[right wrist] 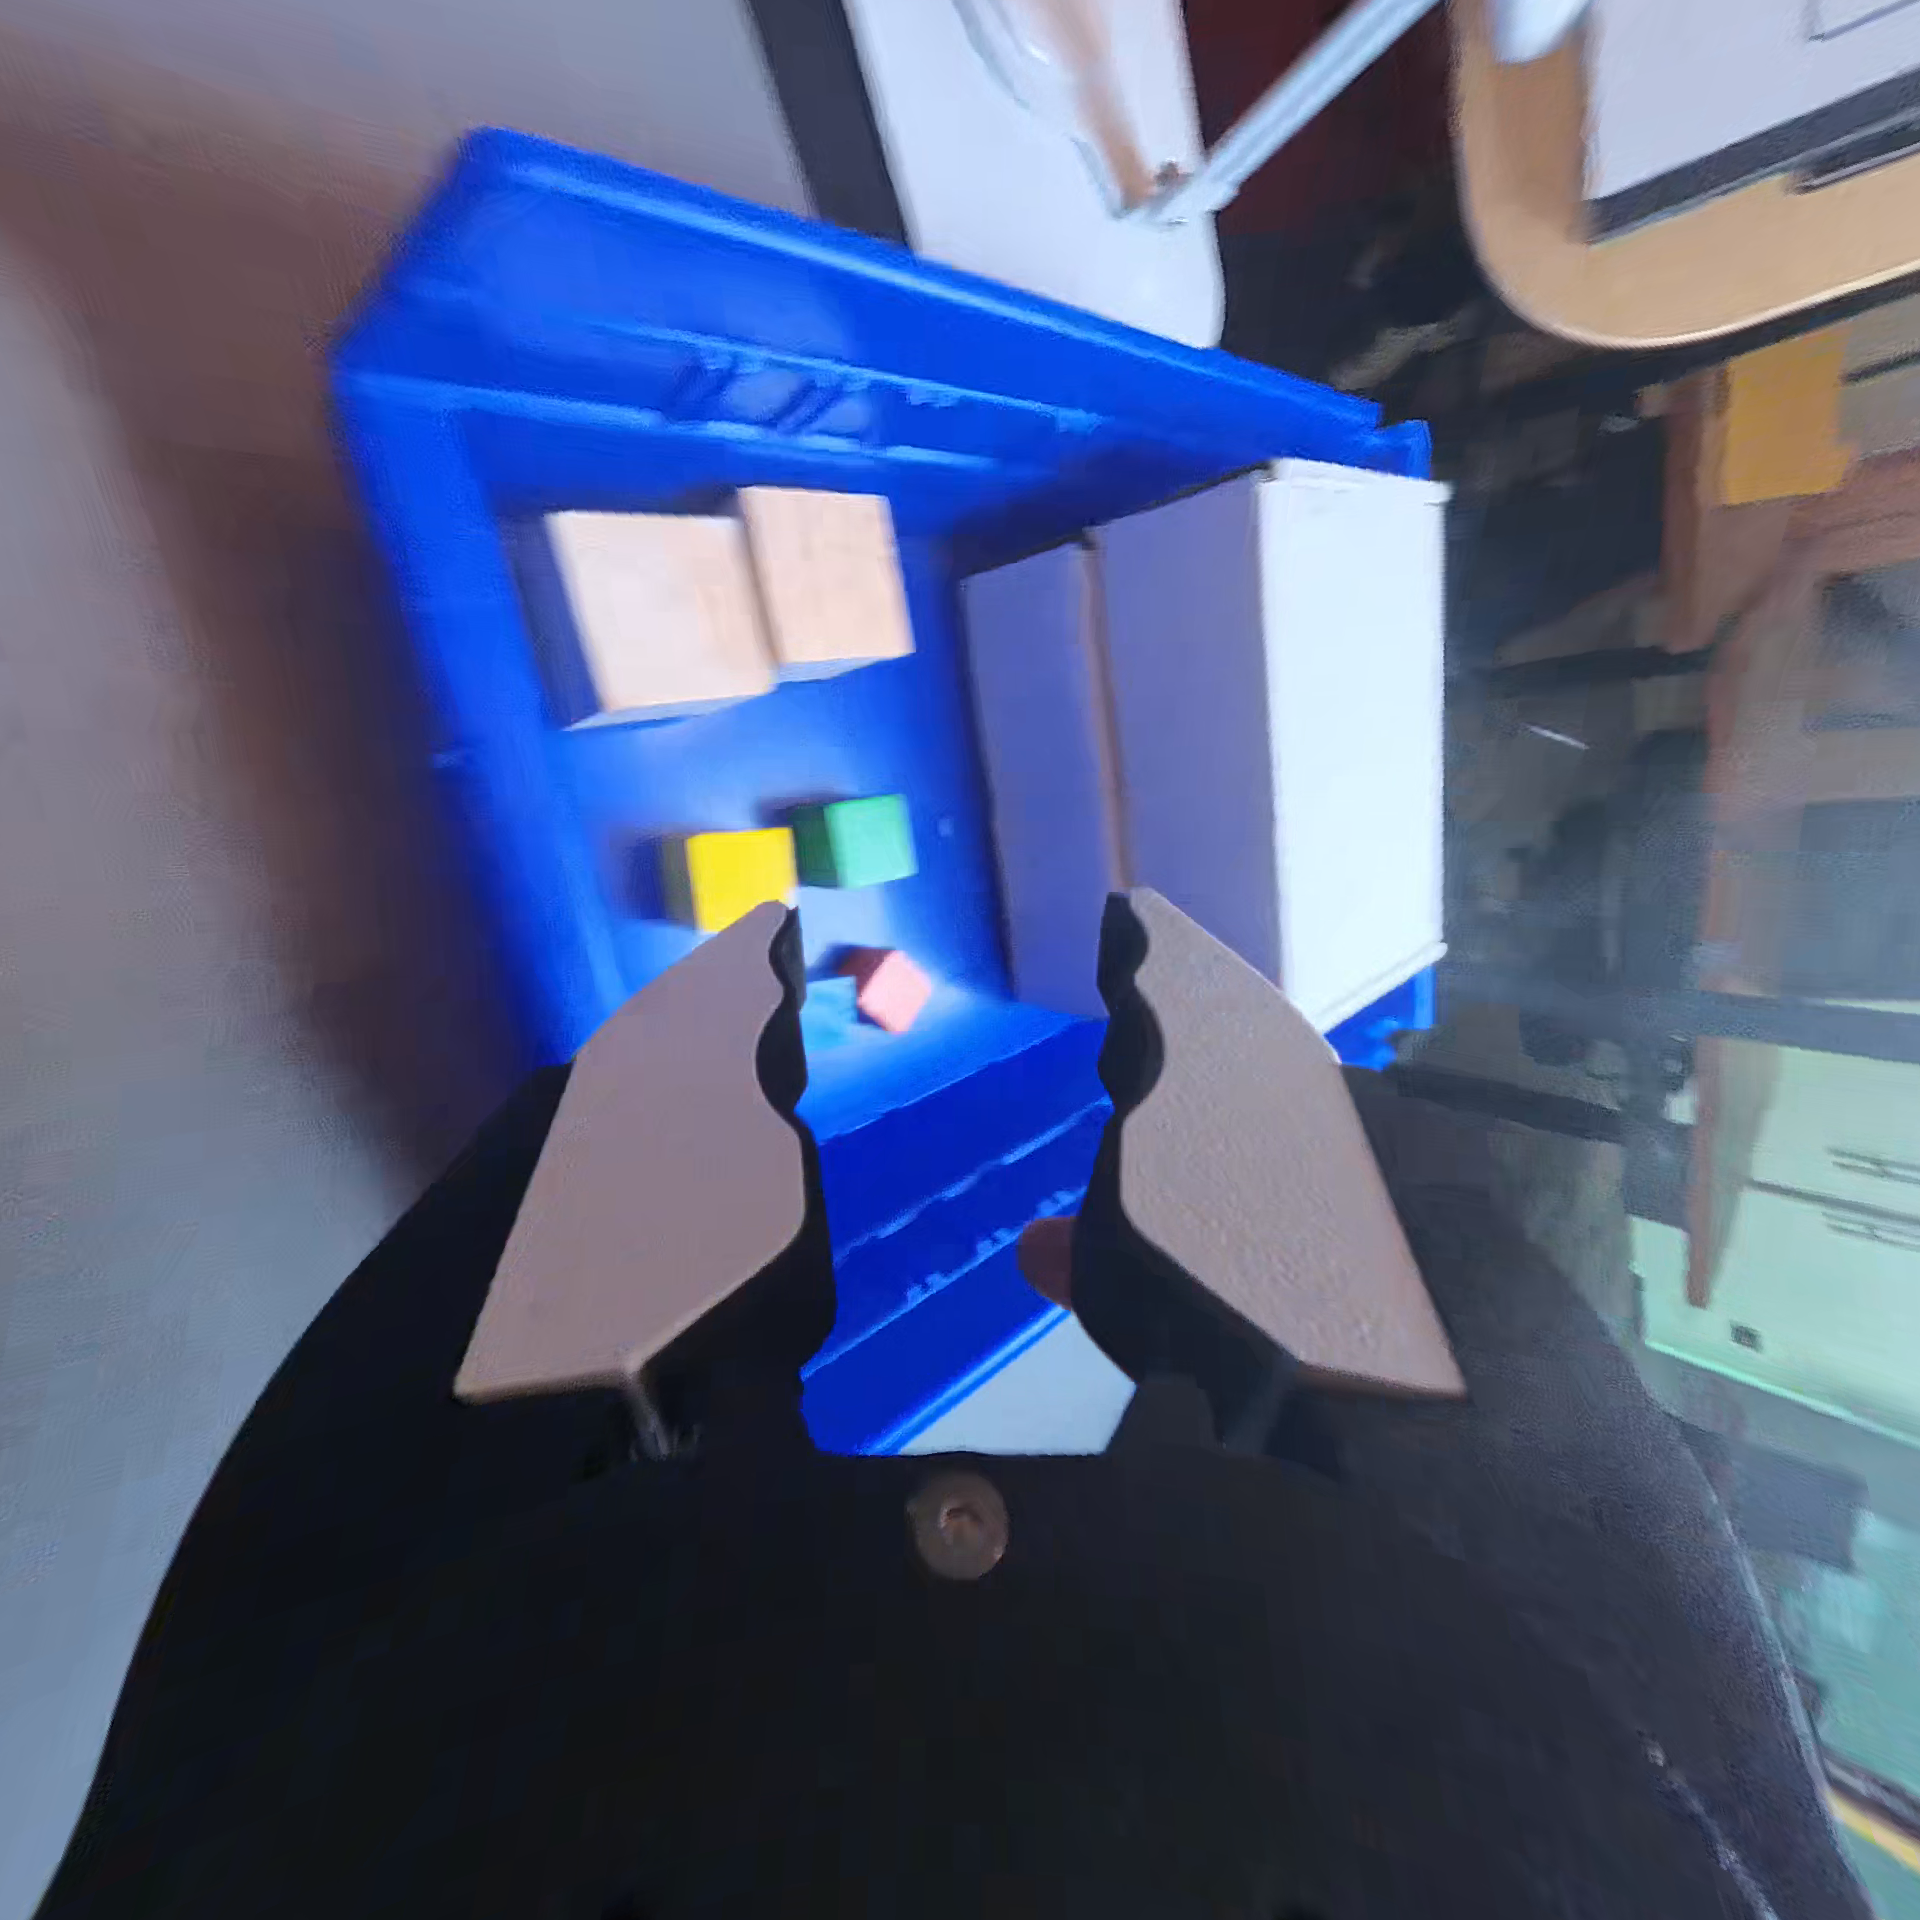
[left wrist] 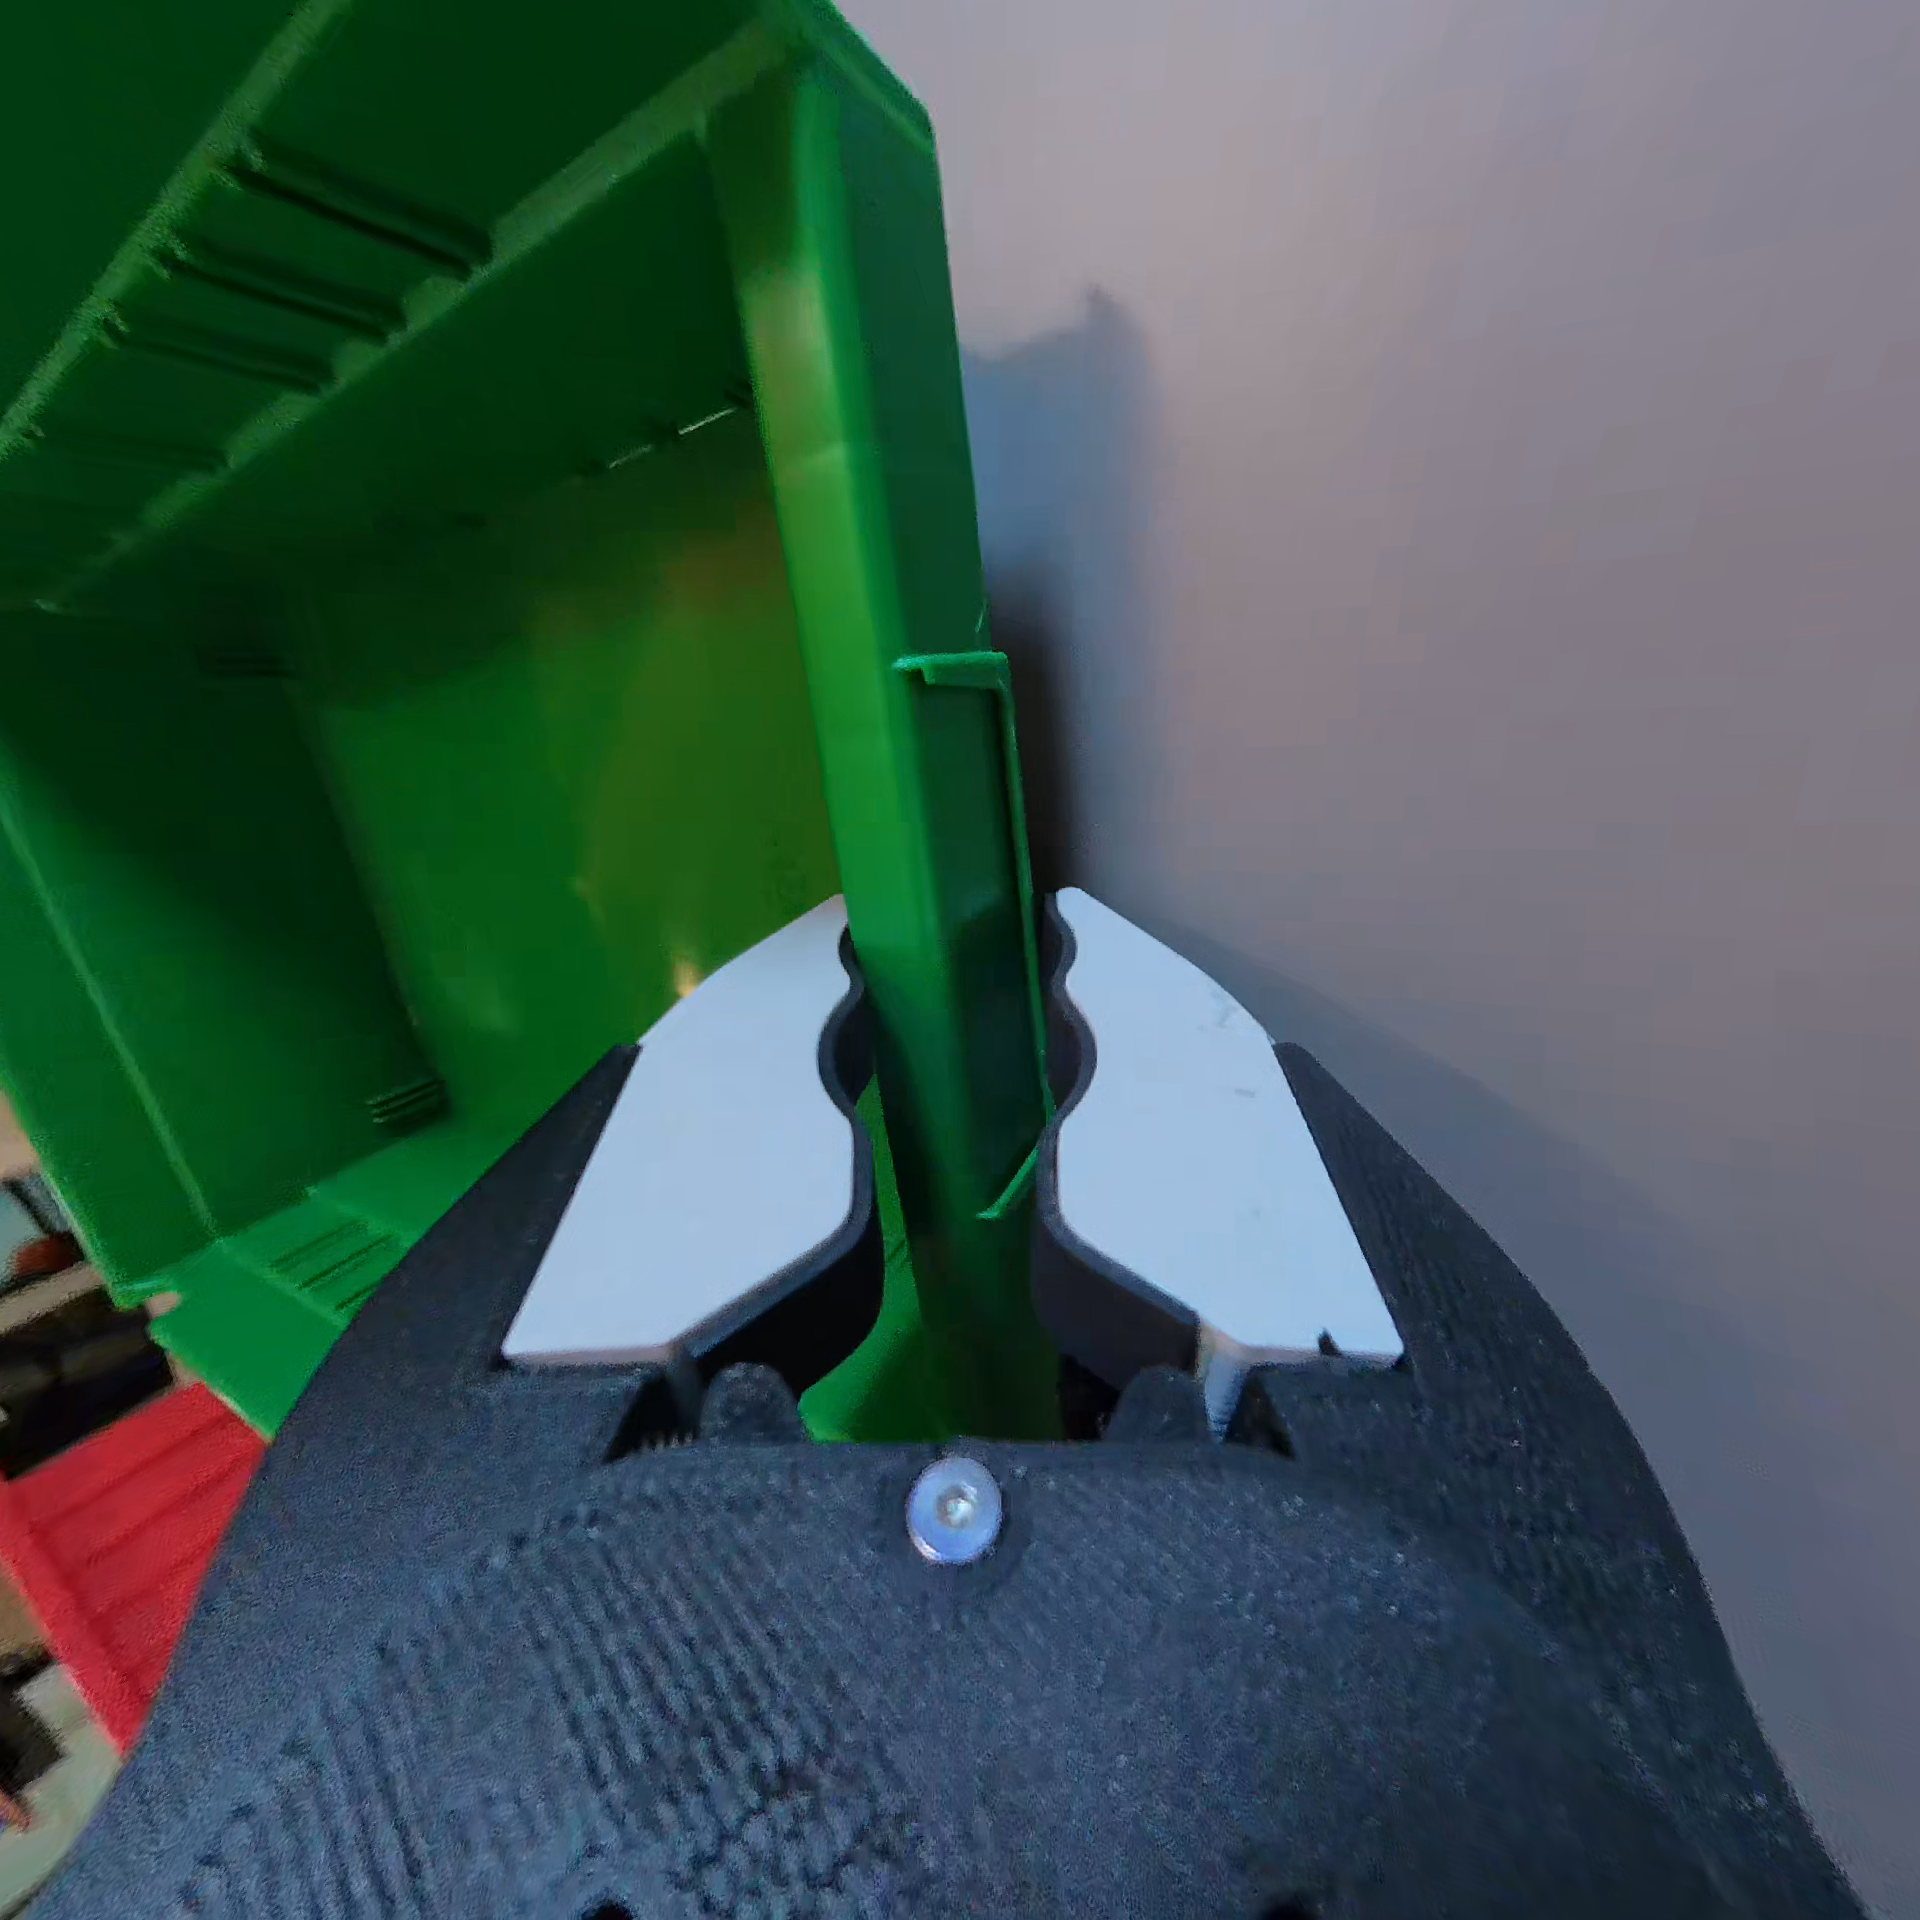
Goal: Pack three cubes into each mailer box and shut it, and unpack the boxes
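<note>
In the left wrist view my left gripper (left wrist: 951, 920) is shut on the side wall of a green plastic bin (left wrist: 436, 540), whose visible inside holds nothing. In the right wrist view my right gripper (right wrist: 954, 912) is open and empty, held just above the near rim of a blue plastic bin (right wrist: 644, 312). The blue bin holds two tan wooden cubes (right wrist: 665, 613), a yellow cube (right wrist: 738, 873), a green cube (right wrist: 857, 840), a pink cube (right wrist: 891, 989) and a partly hidden blue cube (right wrist: 831, 1013). White mailer boxes (right wrist: 1351, 727) stand on edge at its right side.
Both bins rest on a pale grey table (left wrist: 1455, 623). A red item (left wrist: 114, 1538) and clutter lie left of the green bin. Past the table's edge in the right wrist view are a tan chair (right wrist: 1621, 260), a white post (right wrist: 1039, 156) and cardboard boxes (right wrist: 1766, 1195). Spacing between my two grippers at the tips: around 50 cm.
</note>
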`<control>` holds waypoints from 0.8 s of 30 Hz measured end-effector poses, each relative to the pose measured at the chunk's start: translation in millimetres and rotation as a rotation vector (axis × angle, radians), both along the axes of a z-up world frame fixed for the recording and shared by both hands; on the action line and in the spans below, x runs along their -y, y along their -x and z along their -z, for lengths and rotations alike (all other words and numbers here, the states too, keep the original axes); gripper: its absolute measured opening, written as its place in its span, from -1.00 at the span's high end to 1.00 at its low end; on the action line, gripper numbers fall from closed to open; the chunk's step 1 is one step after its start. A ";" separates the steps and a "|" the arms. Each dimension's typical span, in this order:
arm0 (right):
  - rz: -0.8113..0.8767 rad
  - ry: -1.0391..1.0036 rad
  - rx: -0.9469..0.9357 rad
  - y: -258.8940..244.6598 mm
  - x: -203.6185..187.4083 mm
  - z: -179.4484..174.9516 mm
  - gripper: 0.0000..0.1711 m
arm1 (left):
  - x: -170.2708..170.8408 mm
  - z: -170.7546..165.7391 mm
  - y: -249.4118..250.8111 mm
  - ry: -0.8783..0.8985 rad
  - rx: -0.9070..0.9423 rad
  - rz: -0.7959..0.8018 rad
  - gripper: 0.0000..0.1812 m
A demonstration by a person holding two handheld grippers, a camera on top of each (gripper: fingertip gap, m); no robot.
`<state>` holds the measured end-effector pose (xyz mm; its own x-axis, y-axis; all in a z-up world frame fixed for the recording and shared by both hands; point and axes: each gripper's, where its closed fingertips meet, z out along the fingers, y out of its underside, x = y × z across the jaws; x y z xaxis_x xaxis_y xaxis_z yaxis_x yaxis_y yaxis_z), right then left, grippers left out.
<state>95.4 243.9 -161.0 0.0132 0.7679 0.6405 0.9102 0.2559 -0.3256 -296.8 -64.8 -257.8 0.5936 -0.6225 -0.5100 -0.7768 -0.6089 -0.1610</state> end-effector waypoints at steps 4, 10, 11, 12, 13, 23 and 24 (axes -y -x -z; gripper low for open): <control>-0.132 0.087 0.260 -25.8 55.6 50.2 0.39 | -16.3 -0.6 -58.1 0.008 -0.014 0.159 0.66; -0.109 -0.007 0.375 -12.4 42.9 86.9 0.55 | -68.6 -0.1 -140.9 -0.026 -0.012 0.350 0.66; -0.107 -0.050 0.392 -10.7 39.8 85.5 0.61 | -79.0 -1.7 -147.2 -0.051 -0.017 0.359 0.65; -0.108 -0.067 0.410 -11.1 40.8 84.9 0.61 | -85.9 -2.6 -152.6 -0.061 -0.007 0.362 0.57; -0.101 -0.072 0.409 -11.4 44.0 84.7 0.61 | -91.7 -4.4 -156.7 -0.080 0.013 0.344 0.49; -0.220 -0.262 0.392 -28.0 178.4 79.8 0.58 | -41.7 -48.5 -238.8 -0.267 0.589 0.255 0.46; -0.253 -0.310 0.400 -27.0 199.4 78.5 0.58 | -29.2 -51.3 -257.8 -0.240 0.701 0.247 0.45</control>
<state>122.5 44.5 -239.5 -0.4368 0.4906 0.7540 0.8452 0.5108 0.1573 -39.0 -35.7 -206.5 0.6857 -0.6986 -0.2043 -0.5537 -0.3184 -0.7694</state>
